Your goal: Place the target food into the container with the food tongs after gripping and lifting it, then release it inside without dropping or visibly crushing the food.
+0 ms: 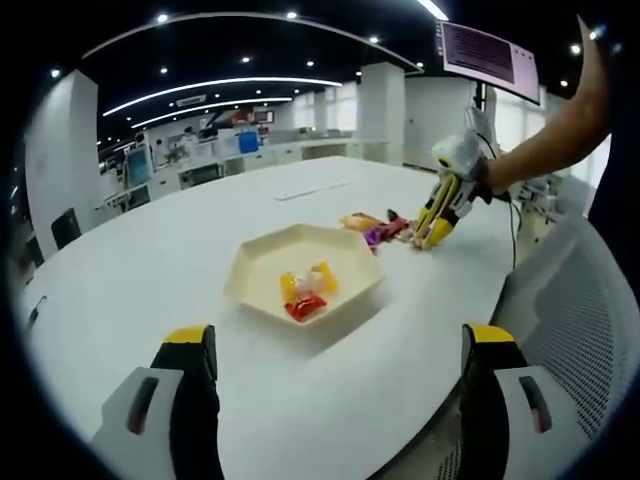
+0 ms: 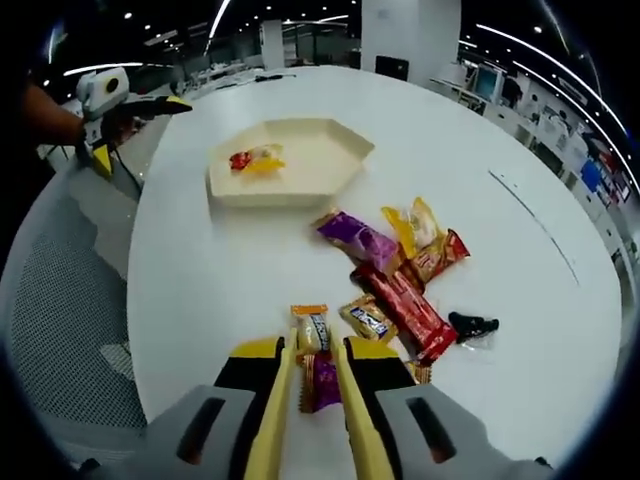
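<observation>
In the left gripper view, the left gripper [image 1: 335, 365] hangs over the near edge of the white desk [image 1: 150, 270] with its jaws spread wide and nothing between them. Ahead of it, toward the middle of the desk, sits a cream hexagonal tray [image 1: 255, 285] holding a few wrapped snacks [image 1: 306, 292] in yellow and red. Just beyond the tray's far right corner lies a small heap of loose snacks [image 1: 376, 229]. The right gripper [image 1: 432, 236], held by a person's hand [image 1: 482, 180], comes in from the right with yellow tongs [image 1: 440, 212] reaching down to the desk at the right end of that heap. A white mesh chair back [image 1: 580, 330] stands at the desk's right edge.

In the right gripper view, the right gripper [image 2: 314, 390] carries the yellow tongs between its jaws, drawn narrow around them, and the tong arms close on a purple-wrapped snack [image 2: 320, 382]. Touching it at the front is an orange-and-white wrapped snack [image 2: 312, 328]. To the right lie more packets: a long red bar [image 2: 405, 305], a purple packet [image 2: 358, 238], a yellow packet [image 2: 412, 224] and a small black item [image 2: 472, 324]. The tray [image 2: 320, 160] sits farther off, near the far left edge of the desk, with its few snacks at its left end. The left gripper [image 2: 125, 105] shows at the upper left, off the desk's edge.
</observation>
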Tool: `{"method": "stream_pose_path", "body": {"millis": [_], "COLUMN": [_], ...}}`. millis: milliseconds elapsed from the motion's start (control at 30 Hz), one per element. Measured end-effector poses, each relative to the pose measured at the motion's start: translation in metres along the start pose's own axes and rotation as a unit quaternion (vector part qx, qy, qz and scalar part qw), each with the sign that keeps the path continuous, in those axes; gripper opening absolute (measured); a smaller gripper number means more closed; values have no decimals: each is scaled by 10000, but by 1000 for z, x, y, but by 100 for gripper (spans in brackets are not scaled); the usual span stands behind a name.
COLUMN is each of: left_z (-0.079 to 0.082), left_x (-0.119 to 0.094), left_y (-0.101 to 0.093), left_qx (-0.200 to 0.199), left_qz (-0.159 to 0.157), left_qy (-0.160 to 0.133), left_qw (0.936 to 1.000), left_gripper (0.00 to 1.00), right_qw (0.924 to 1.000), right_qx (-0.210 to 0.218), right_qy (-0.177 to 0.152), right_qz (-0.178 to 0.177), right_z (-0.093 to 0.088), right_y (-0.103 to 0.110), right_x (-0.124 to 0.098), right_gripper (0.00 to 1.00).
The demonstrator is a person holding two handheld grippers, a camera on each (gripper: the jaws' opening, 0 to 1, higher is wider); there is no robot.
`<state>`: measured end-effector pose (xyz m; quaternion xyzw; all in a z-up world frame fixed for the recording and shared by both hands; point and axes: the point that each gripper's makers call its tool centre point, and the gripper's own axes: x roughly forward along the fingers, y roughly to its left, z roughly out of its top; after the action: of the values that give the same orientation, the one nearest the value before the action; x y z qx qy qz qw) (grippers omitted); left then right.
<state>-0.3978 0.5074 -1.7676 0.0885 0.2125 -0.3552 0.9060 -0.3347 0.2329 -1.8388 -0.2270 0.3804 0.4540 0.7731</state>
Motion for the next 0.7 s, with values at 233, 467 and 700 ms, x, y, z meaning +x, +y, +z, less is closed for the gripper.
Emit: {"method": "stream_pose_path", "body": {"millis": [233, 467, 700], "left_z": [1, 2, 2], "left_x": [0, -1, -1], "left_y": [0, 1, 2], "left_qx": [7, 7, 10], "left_qz": [6, 36, 37], "left_qy": [-15, -40, -46], "left_qw": [10000, 10000, 10000], "left_gripper": [97, 97, 97], "right_qw": [9999, 9997, 9992], "right_qx": [121, 212, 366], "right_qy": [31, 74, 67], "right_qz": [-60, -51, -108], "right_z": [1, 2, 5], "right_y": [-3, -3, -8], "right_x": [-1, -5, -11], "right_gripper": [21, 20, 19]}}
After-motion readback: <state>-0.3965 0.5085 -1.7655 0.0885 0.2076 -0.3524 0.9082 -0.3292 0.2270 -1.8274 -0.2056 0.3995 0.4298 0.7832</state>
